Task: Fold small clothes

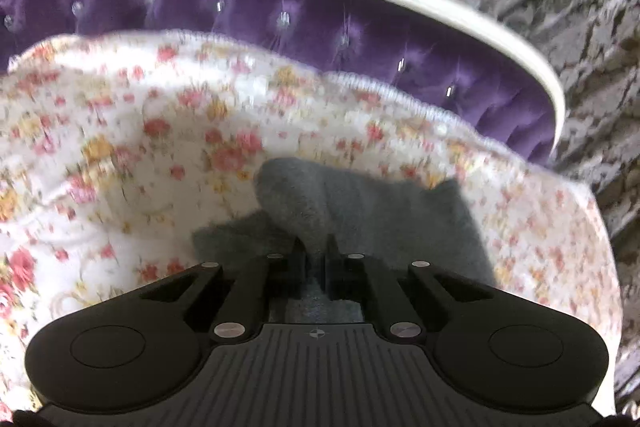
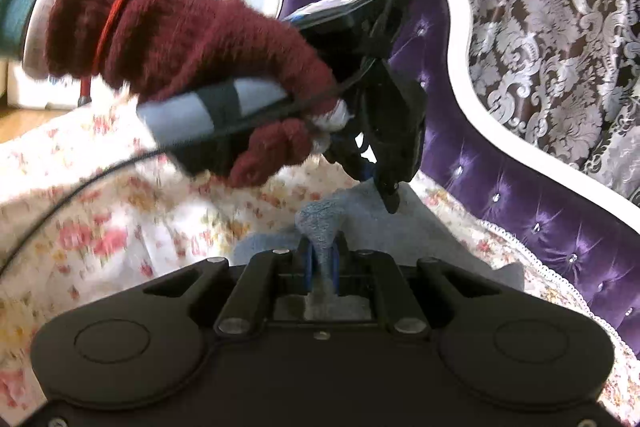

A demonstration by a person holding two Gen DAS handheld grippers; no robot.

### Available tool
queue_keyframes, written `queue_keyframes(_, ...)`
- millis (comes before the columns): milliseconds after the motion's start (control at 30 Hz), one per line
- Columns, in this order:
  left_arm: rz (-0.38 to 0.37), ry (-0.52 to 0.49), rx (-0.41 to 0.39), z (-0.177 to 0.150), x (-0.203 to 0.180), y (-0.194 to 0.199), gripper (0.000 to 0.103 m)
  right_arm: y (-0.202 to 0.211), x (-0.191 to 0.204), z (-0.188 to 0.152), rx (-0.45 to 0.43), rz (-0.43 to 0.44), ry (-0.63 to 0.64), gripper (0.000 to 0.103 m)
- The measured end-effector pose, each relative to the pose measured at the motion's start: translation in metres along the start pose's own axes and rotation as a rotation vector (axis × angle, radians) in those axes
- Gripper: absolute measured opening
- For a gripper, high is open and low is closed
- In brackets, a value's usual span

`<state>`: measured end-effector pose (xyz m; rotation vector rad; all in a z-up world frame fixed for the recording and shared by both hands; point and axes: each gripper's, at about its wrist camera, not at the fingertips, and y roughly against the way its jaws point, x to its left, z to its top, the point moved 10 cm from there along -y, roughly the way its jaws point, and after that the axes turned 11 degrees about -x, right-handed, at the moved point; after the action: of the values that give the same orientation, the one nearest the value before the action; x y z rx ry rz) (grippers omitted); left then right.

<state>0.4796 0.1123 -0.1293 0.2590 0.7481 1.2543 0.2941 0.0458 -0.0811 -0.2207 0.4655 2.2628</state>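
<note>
Floral quilted cover [image 1: 120,147] on tufted purple velvet sofa [image 1: 240,7], both grippers [image 1: 316,247] [image 2: 322,247] pinching fuzzy grey cloth [image 1: 360,203]

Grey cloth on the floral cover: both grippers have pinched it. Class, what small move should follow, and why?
Probably carry the pinched edge forward over the rest of the grey cloth and lay it down. The left gripper and right gripper are each shut on a raised ridge of it, while the remainder lies flat on the floral cover, so the fold seems only begun.
</note>
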Motion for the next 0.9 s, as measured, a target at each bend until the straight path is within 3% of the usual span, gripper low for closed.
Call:
queue_keyframes(100,-0.008,-0.006,-0.019,0.01,0.005,0.004,0.008,-0.008,0.009,0.009,-0.01,0.016,-0.005,0.014)
queue_keyframes(200,0.07,-0.022,0.018,0.002,0.023,-0.011,0.013,-0.029,0.017,-0.004,0.037,0.006,-0.012,0.019)
queue_keyframes(267,0.114,-0.015,0.027,-0.007,0.037,-0.019,0.013,-0.042,0.019,-0.019,0.12,0.032,-0.065,0.043)
queue_keyframes(367,0.094,0.012,0.016,-0.014,0.049,-0.019,0.021,-0.038,0.018,-0.029,0.148,0.079,-0.165,0.052)
queue_keyframes(400,0.079,0.037,0.004,-0.012,0.052,-0.016,0.025,-0.033,0.017,-0.028,0.137,0.089,-0.182,0.053)
queue_keyframes(467,0.082,0.09,-0.018,-0.007,0.059,-0.006,0.045,-0.018,0.014,-0.026,0.115,0.116,-0.225,0.065)
queue_keyframes(533,0.093,0.106,-0.055,-0.002,0.063,0.01,0.065,-0.001,0.009,-0.024,0.091,0.147,-0.3,0.067)
queue_keyframes(600,0.09,0.107,-0.089,0.004,0.061,0.027,0.072,0.013,0.006,-0.025,0.075,0.149,-0.361,0.068)
queue_keyframes(733,0.048,0.089,-0.091,0.001,0.045,0.06,0.093,0.035,-0.017,-0.027,0.062,0.158,-0.506,0.09)
queue_keyframes(833,0.005,0.048,-0.067,-0.013,0.025,0.075,0.103,0.043,-0.041,-0.03,0.072,0.146,-0.62,0.1)
queue_keyframes(900,-0.011,0.029,-0.042,-0.026,0.016,0.079,0.103,0.047,-0.058,-0.034,0.068,0.128,-0.692,0.103)
